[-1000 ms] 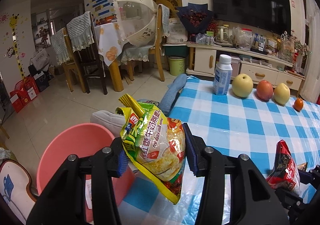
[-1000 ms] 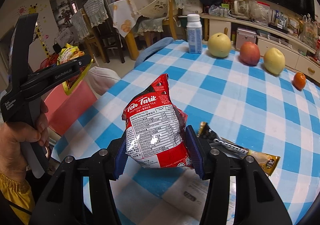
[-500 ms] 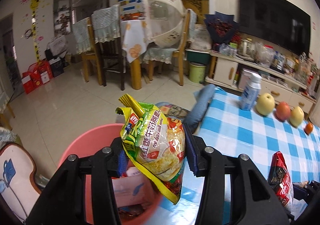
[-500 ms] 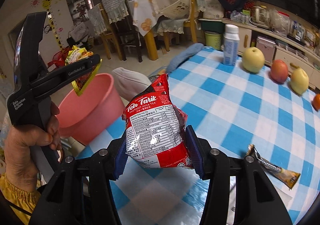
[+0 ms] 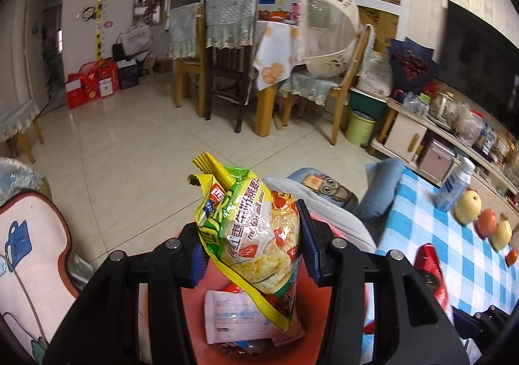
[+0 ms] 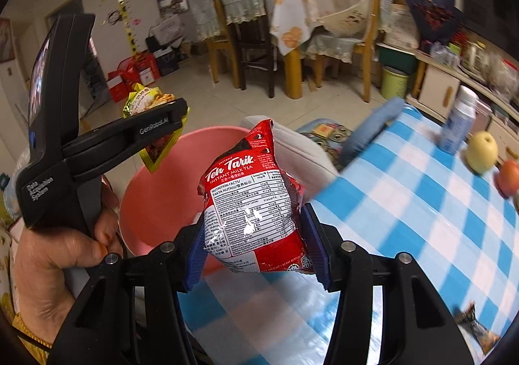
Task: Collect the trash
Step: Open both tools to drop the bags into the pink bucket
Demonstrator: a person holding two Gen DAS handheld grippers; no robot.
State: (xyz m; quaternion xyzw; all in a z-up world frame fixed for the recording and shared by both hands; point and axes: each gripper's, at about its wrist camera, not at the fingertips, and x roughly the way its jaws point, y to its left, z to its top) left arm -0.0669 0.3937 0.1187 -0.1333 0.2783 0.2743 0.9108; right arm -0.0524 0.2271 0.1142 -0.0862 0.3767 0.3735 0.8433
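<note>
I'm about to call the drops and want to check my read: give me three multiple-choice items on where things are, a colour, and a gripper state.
1. Where is the yellow-green snack bag?
A. above the basin
B. on the checked tablecloth
C. on the floor

2. What colour is the basin?
A. blue
B. pink
C. white

3. How is the right gripper?
A. open and empty
B. shut on the red Teh Tarik packet
C. shut on the pear

Key: 1 A, since the left gripper holds it over the basin and the trash already inside; 2 B, its wall shows pink; 3 B, both blue pads press the red Teh Tarik packet.
</note>
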